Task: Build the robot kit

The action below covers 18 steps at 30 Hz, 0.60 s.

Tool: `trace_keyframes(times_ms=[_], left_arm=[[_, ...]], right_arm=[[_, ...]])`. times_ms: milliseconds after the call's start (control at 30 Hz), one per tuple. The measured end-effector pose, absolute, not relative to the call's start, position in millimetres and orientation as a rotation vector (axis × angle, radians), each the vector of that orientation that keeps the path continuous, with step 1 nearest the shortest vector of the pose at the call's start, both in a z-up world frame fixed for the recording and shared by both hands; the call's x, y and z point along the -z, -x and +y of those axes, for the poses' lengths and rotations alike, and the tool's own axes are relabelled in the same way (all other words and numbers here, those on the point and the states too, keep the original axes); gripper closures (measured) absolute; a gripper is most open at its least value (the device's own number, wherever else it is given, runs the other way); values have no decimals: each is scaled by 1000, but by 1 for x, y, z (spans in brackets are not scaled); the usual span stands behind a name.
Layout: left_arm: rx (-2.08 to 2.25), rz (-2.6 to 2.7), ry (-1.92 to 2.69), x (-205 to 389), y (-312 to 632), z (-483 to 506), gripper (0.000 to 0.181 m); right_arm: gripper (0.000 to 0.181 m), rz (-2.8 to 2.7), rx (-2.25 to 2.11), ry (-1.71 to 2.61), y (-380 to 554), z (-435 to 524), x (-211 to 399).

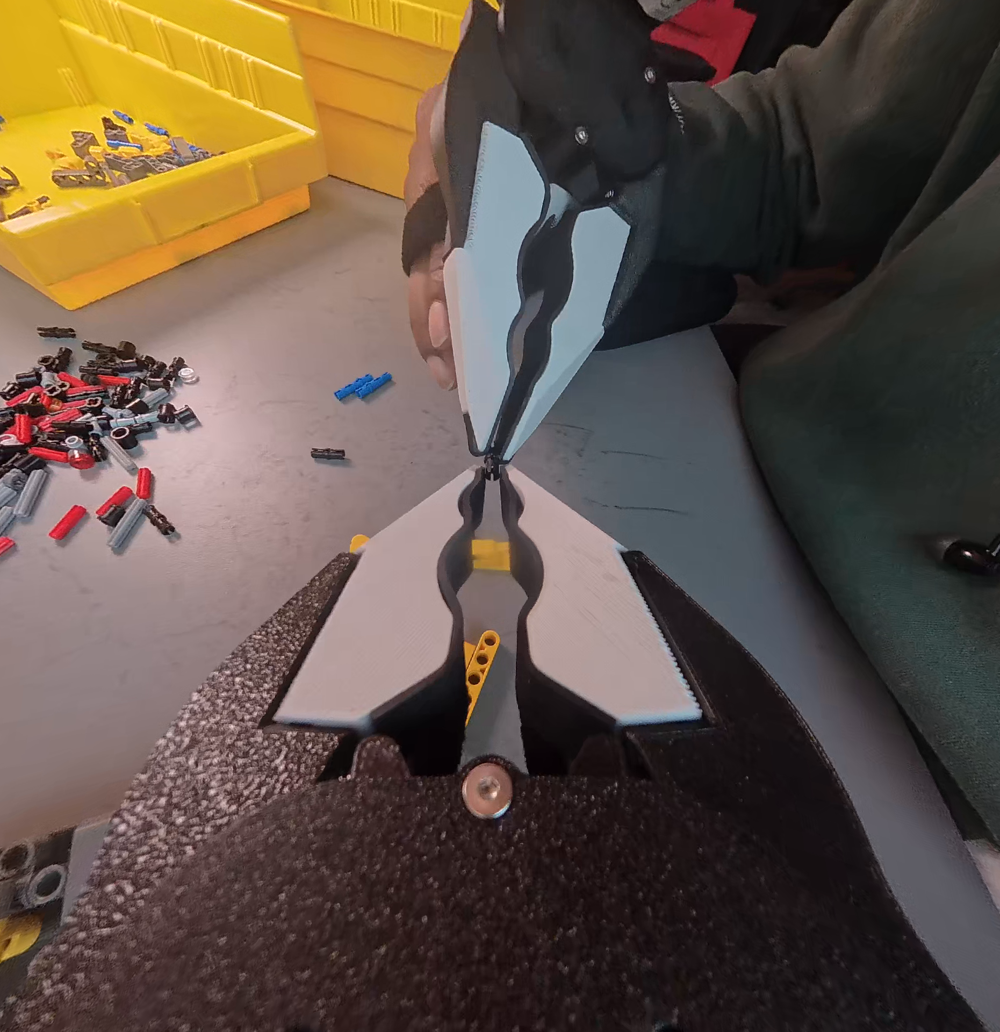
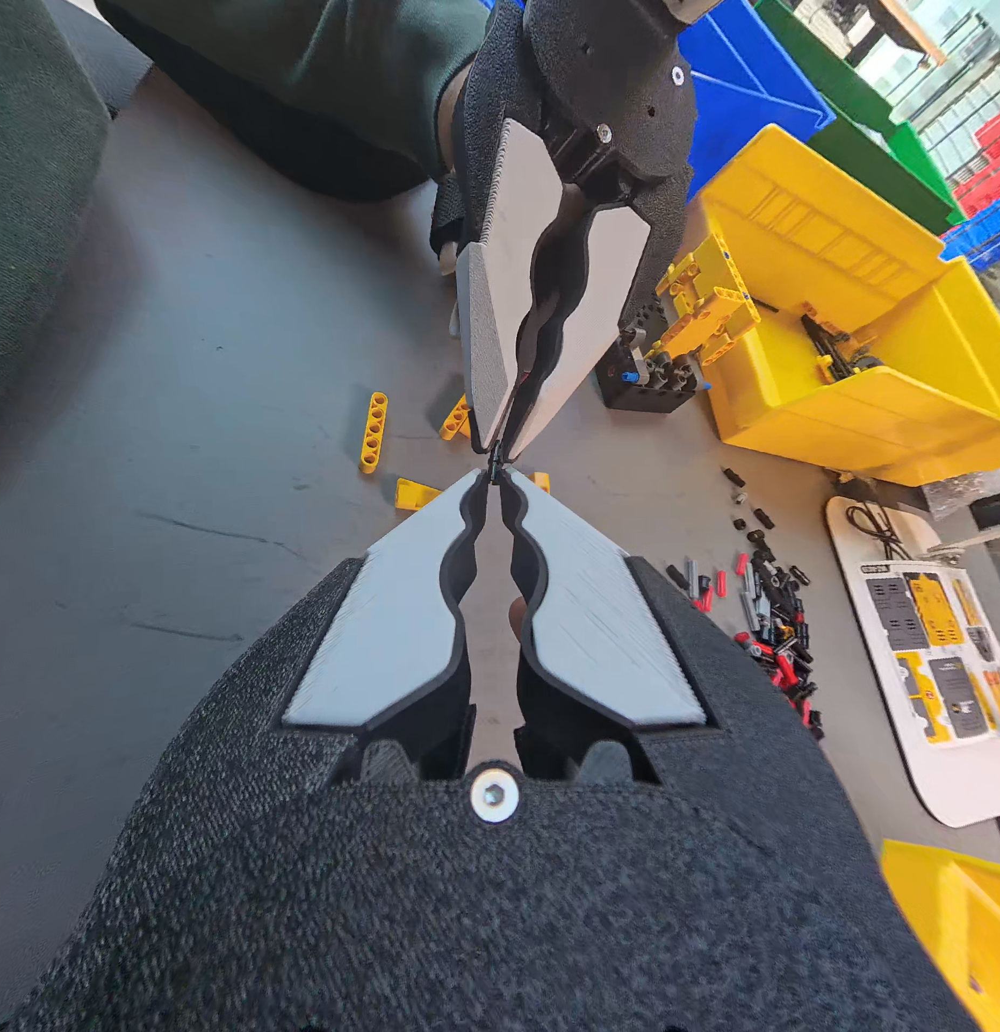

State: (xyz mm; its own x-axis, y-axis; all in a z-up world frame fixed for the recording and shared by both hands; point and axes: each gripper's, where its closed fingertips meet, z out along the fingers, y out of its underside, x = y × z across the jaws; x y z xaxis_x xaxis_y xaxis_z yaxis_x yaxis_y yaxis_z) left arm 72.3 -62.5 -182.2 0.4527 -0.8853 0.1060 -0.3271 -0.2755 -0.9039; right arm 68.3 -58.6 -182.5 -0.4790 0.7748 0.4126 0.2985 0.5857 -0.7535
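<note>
Where the two tips meet, the left gripper [image 1: 491, 473] and right gripper [image 2: 494, 474] both pinch one tiny black pin [image 1: 491, 464] end to end; it looks light, rigid, slippery. Yellow beams [image 2: 373, 431] lie beneath on the grey table [image 1: 252, 558].

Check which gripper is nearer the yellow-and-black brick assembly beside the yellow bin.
Left. The left gripper has the assembly close beside its body. The right gripper is farther off, its tips meeting the left's on a small black pin.
</note>
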Motion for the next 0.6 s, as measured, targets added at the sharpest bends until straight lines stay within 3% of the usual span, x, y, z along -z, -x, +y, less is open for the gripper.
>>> trace_keyframes(times_ms=[600], left_arm=[[911, 991, 1798, 175, -76, -66, 178]], right_arm=[[174, -1992, -784, 799, -68, -61, 174]])
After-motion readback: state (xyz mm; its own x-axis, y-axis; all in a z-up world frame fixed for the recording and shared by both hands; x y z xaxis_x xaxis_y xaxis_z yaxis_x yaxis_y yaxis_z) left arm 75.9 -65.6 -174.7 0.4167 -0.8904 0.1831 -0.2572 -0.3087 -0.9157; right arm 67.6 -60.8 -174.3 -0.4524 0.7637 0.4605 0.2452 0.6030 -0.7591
